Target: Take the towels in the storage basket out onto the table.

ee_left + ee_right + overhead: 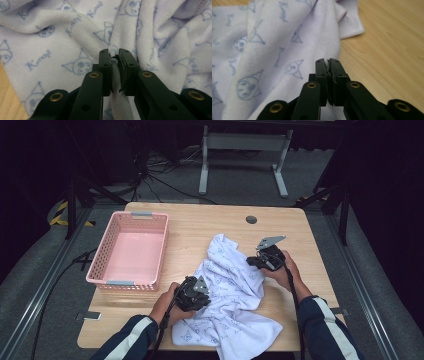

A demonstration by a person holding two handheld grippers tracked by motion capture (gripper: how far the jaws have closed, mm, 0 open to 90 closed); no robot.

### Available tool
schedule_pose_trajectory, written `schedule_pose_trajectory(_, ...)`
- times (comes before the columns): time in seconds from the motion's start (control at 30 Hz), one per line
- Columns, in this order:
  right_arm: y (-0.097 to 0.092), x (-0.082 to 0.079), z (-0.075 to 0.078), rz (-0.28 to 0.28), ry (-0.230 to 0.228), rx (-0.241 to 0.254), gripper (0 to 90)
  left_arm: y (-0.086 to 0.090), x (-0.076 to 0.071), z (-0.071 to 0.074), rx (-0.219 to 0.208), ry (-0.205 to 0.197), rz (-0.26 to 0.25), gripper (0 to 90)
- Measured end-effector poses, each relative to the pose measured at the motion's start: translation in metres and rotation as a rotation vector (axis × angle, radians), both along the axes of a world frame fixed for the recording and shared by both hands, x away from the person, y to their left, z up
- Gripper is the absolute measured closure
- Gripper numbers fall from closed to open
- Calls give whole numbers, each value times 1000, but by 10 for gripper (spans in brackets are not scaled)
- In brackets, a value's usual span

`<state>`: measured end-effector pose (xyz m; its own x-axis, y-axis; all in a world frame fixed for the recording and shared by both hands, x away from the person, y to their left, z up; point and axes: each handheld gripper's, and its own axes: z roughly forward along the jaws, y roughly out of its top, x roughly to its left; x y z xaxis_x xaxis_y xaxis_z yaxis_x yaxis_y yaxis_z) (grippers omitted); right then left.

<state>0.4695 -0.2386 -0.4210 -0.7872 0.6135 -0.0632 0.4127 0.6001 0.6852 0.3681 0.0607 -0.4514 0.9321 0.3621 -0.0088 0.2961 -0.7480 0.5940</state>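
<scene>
1. Wooden tabletop (210, 225), set on a grey floor against a dark background; a pink basket (129, 250) is placed at its left side.
2. White towel (227, 295), crumpled, is spread over the front middle of the tabletop, well apart from the basket.
3. Left claw (199, 296) is held low by a hand entering from the bottom edge, striped sleeve visible; it is laid against the towel's left edge. In the left gripper view its jaws are clenched on a raised fold of towel (115, 75).
4. Right claw (252, 261) is held by the other hand at the towel's upper right edge. In the right gripper view its jaws are clamped on the towel's rim (328, 62), with bare wood to one side.
5. Towel print: blue cartoon faces with pointed ears, and a repeated script word, not clearly legible.
</scene>
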Motion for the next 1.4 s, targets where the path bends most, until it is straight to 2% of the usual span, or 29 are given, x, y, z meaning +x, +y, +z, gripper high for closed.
schedule_pose_trajectory(0.03, -4, -3, 8, -9, -46, -21, 868, 1, -1, 1, 5, 4, 1, 817)
schedule_pose_trajectory(0.13, -9, -4, 13, -29, -63, -20, 869, 3, -2, 1, 7, 12, 2, 818)
schedule_pose_trajectory(0.17, -19, -4, 20, -78, -103, -43, 869, 4, -2, 1, 6, 8, -5, 818)
schedule_pose_trajectory(0.2, -19, -4, 20, -78, -103, -43, 869, 4, -3, 1, 8, 13, 0, 818)
schedule_pose_trajectory(0.23, -35, -1, 26, -143, -122, -48, 870, 6, -5, 2, 13, 11, -12, 821)
schedule_pose_trajectory(0.3, -49, 1, 28, -209, -154, -89, 870, 9, -7, 3, 16, 16, -16, 824)
schedule_pose_trajectory(0.37, -65, 3, 29, -270, -148, -98, 870, 10, -8, 2, 13, 25, -17, 825)
schedule_pose_trajectory(0.4, -65, 3, 29, -270, -148, -98, 870, 10, -8, 2, 13, 25, -17, 825)
schedule_pose_trajectory(0.43, -71, 4, 29, -298, -143, -107, 870, 11, -9, 2, 12, 32, -14, 825)
schedule_pose_trajectory(0.47, -82, 5, 27, -339, -142, -149, 870, 11, -9, 3, 14, 37, -11, 824)
schedule_pose_trajectory(0.57, -102, 9, 19, -406, -103, -163, 870, 11, -11, 2, 9, 46, -16, 826)
schedule_pose_trajectory(0.63, -116, 12, 11, -458, -102, -201, 868, 10, -13, 3, 6, 62, -36, 822)
schedule_pose_trajectory(0.67, -116, 12, 11, -458, -102, -201, 868, 10, -14, 4, 1, 64, -43, 822)
schedule_pose_trajectory(0.7, -118, 13, 8, -466, -96, -207, 866, 9, -15, 4, -12, 84, -73, 818)
schedule_pose_trajectory(0.73, -120, 15, 4, -483, -90, -218, 863, 8, -16, 5, -24, 89, -95, 810)
schedule_pose_trajectory(0.77, -122, 16, 0, -487, -91, -213, 859, 7, -18, 6, -20, 93, -93, 799)
schedule_pose_trajectory(0.83, -123, 18, -3, -499, -85, -195, 823, 6, -19, 8, -27, 88, -115, 785)
schedule_pose_trajectory(0.87, -122, 18, -3, -512, -96, -200, 771, 5, -19, 11, -34, 66, -98, 757)
schedule_pose_trajectory(0.93, -120, 14, 3, -494, -121, -164, 736, 5, -15, 15, -59, 40, -46, 627)
schedule_pose_trajectory(0.97, -119, 12, 5, -481, -133, -148, 708, 5, -11, 19, -75, 10, -6, 577)
schedule_pose_trajectory(1.07, -108, -3, 17, -411, -144, -55, 648, 3, 0, 26, -118, -45, 63, 486)
schedule_pose_trajectory(1.1, -102, -10, 20, -375, -147, -34, 640, 3, 3, 27, -136, -59, 87, 457)
schedule_pose_trajectory(1.17, -87, -27, 27, -282, -155, -13, 633, -2, 13, 28, -127, -65, 115, 416)
schedule_pose_trajectory(1.27, -68, -52, 28, -148, -138, 32, 699, -10, 27, 24, -96, -68, 144, 398)
schedule_pose_trajectory(1.33, -56, -66, 22, -48, -88, 36, 782, -15, 37, 21, -85, -83, 165, 416)
schedule_pose_trajectory(1.37, -56, -66, 22, -48, -88, 36, 782, -15, 37, 21, -85, -83, 165, 460)
schedule_pose_trajectory(1.4, -50, -73, 16, -16, -72, 13, 807, -17, 46, 20, -102, -47, 158, 460)
